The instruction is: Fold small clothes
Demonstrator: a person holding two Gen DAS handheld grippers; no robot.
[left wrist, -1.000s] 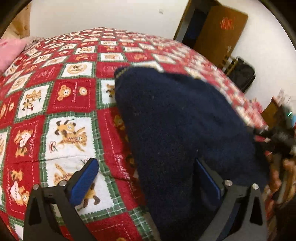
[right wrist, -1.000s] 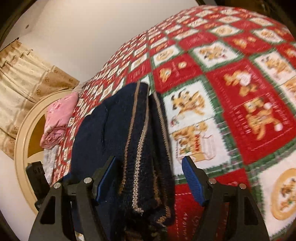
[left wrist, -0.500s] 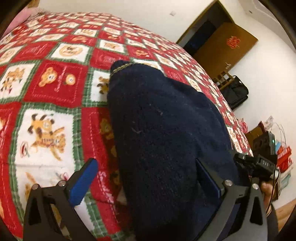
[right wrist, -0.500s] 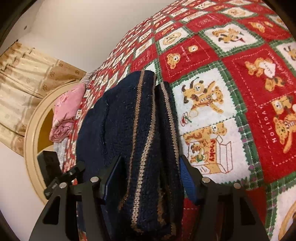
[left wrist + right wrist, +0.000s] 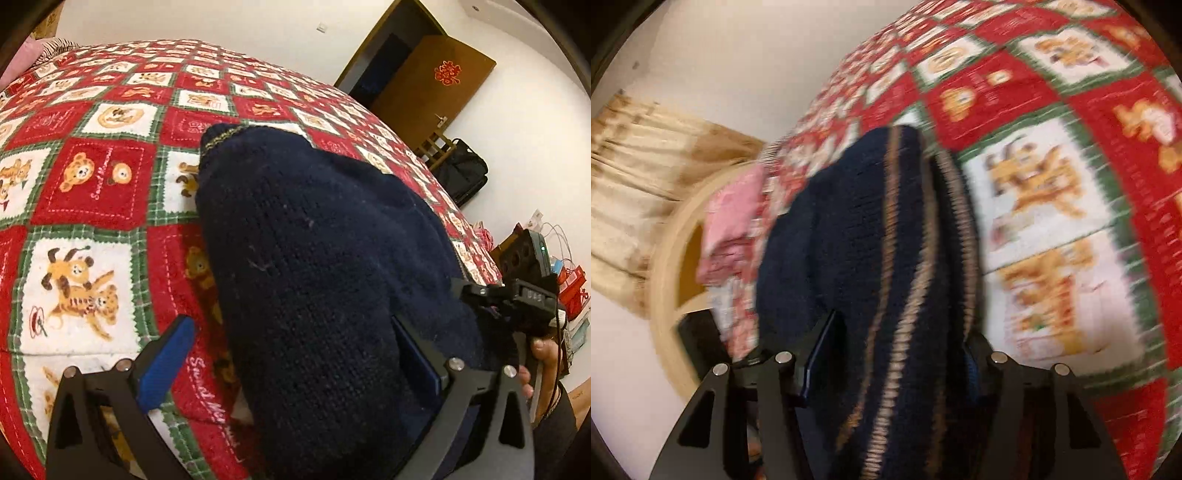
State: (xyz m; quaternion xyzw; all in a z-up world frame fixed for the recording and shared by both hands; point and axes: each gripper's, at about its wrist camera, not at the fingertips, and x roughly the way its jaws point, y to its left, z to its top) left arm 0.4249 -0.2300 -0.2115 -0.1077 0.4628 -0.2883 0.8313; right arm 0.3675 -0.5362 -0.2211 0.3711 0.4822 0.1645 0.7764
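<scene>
A small navy knit sweater (image 5: 314,258) with tan striped trim lies folded on the red, white and green bear-print bedspread (image 5: 92,184). My left gripper (image 5: 295,354) is open, its jaws wide apart, with the sweater's near end bulging between them. In the right wrist view the sweater (image 5: 879,258) shows its tan stripes. My right gripper (image 5: 894,354) has its jaws closed in against the sweater's striped edge. The right gripper also shows in the left wrist view (image 5: 517,299) at the sweater's far side.
Pink folded clothes (image 5: 731,225) lie by the round cream headboard (image 5: 665,280) and beige curtain. A brown door (image 5: 432,88), a black bag (image 5: 461,170) and cluttered items (image 5: 569,291) stand beyond the bed's right edge.
My right gripper's jaws have narrowed from wide open to pressing on the sweater's striped edge. The right view is now blurred by motion. My left gripper stayed open around the sweater's end.
</scene>
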